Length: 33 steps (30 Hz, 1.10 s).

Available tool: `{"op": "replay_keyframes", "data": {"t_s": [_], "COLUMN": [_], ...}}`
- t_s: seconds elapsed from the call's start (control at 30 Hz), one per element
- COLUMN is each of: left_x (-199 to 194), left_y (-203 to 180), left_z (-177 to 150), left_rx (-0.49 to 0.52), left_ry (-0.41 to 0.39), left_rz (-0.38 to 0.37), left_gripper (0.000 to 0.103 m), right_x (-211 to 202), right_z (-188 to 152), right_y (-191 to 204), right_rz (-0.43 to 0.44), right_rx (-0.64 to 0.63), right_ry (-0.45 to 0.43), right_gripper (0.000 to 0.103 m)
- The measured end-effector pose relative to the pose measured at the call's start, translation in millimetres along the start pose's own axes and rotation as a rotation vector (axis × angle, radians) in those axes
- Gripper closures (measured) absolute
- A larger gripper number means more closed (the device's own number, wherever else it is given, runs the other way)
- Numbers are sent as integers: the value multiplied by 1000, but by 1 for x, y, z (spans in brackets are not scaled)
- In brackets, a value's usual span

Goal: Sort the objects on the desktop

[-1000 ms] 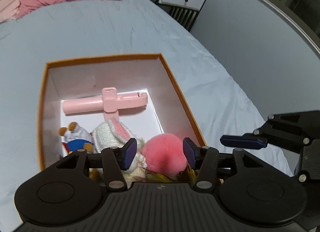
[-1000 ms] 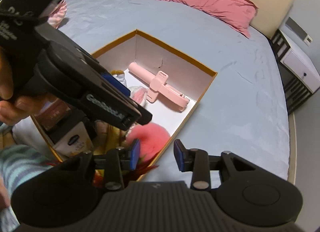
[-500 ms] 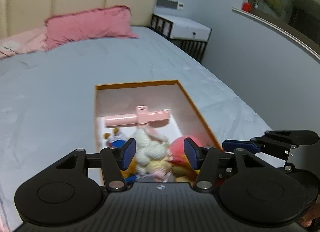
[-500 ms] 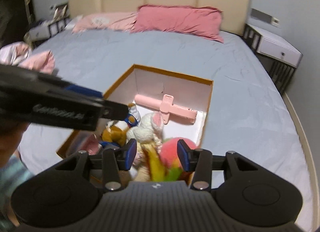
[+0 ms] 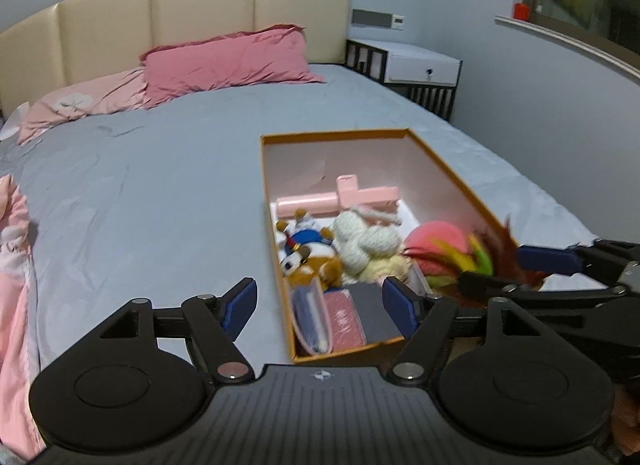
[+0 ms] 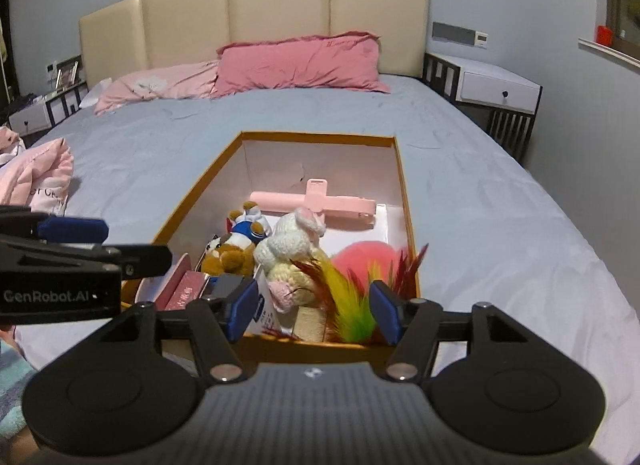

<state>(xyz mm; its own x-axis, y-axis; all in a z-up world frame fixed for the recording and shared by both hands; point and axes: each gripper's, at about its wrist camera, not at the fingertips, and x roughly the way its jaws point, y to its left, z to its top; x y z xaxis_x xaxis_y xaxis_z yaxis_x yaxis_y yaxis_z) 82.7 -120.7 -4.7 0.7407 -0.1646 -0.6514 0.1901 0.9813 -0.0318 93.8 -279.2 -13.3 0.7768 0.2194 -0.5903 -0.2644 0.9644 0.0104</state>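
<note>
We take the orange box (image 6: 404,185) as our landmark: it lies on the grey bed (image 6: 500,205) with its long axis running away from us toward the headboard. Everything the task concerns sits inside it. At the far end, lying across the box, is the pink stick (image 6: 312,205). Nearer than that are the duck plush (image 6: 246,225), the brown plush (image 6: 226,257) and the white knitted rabbit (image 6: 290,241). The pink ball (image 6: 364,259) rests against the box's right wall, with the feather toy (image 6: 348,297) at its near right corner and flat cases (image 5: 344,321) at its near left corner.

Our right gripper (image 6: 312,311) hangs over the near wall of the box. Its fingers are spreading apart and pinch nothing; the feathers rise between them but are not touched. Our left gripper (image 5: 320,307) sits above the near left corner, its fingers also opening and empty, straddling the left wall.

We judge the feather toy closest to the right fingers, lying straight ahead and below, its length roughly along the box's long axis. The right hand is the nearer one for it; the left is better placed for the flat cases.
</note>
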Motion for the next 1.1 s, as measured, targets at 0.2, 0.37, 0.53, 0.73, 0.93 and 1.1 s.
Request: {"op": "replay_keyframes", "data": {"t_s": [0.2, 0.37, 0.53, 0.73, 0.93, 1.1], "left_x": [10, 20, 26, 29, 31, 31], "left_y": [4, 4, 5, 5, 3, 3], "left_z": [-10, -16, -16, -17, -16, -16], "left_rx": [-9, -10, -15, -17, -29, -40], "left_ry": [24, 61, 66, 69, 81, 87], "left_rz": [12, 22, 39, 37, 41, 42], "left_gripper": [22, 21, 21, 21, 21, 21], "right_x": [10, 16, 21, 26, 29, 30], "right_z": [-4, -6, -7, -7, -7, -7], "right_y": [-4, 0, -2, -3, 0, -1], "right_rz": [14, 15, 17, 18, 6, 11], "right_rx": [26, 9, 17, 29, 16, 21], "right_ry": [11, 11, 36, 60, 74, 77], "right_gripper": [35, 35, 35, 35, 35, 35]}}
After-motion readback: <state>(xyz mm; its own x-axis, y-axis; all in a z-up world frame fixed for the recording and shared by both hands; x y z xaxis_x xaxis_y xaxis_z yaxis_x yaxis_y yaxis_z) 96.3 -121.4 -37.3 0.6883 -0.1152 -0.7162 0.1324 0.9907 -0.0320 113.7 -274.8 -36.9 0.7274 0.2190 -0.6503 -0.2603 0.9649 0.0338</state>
